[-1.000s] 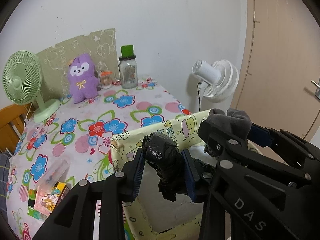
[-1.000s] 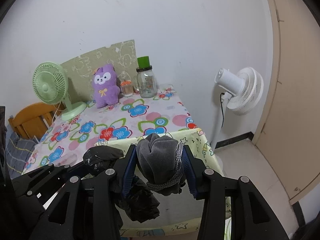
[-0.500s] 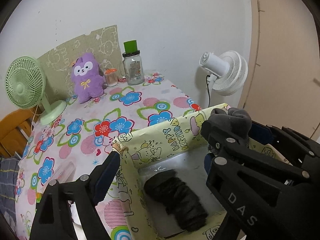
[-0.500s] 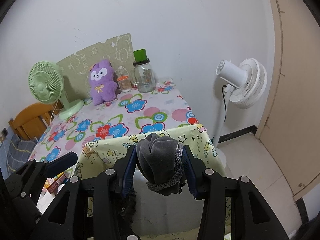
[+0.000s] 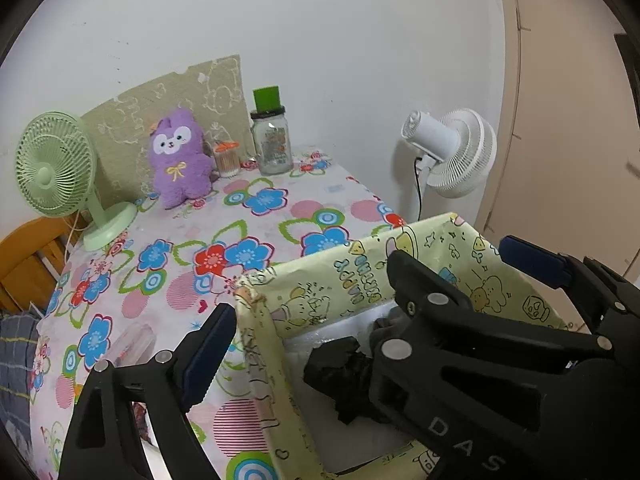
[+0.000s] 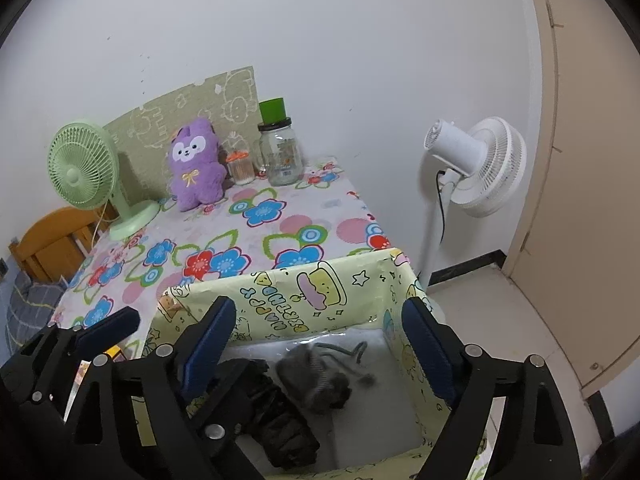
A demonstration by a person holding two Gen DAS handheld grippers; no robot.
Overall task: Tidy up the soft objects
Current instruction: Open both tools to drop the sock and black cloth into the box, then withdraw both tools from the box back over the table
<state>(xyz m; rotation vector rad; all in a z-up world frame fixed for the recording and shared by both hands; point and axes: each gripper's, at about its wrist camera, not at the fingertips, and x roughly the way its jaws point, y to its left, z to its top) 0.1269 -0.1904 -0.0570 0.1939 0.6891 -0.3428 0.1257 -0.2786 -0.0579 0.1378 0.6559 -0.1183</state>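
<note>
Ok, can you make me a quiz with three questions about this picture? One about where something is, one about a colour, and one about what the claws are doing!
1. Where is the grey sock bundle?
A. Inside the yellow cartoon box
B. Beside the purple plush toy
C. On the floor

2. What colour is the desk fan on the table?
A. White
B. Light green
C. Orange

3. What is the right claw holding?
A. The grey sock bundle
B. The glass jar
C. Nothing

Answers:
1. A, the grey bundle lies on the box's white bottom, next to the black sock bundle.
2. B, its cage and stand are pale green; the white fan stands on the floor.
3. C, its jaws are opening above the box, with no thing pressed between the blue pads.
</note>
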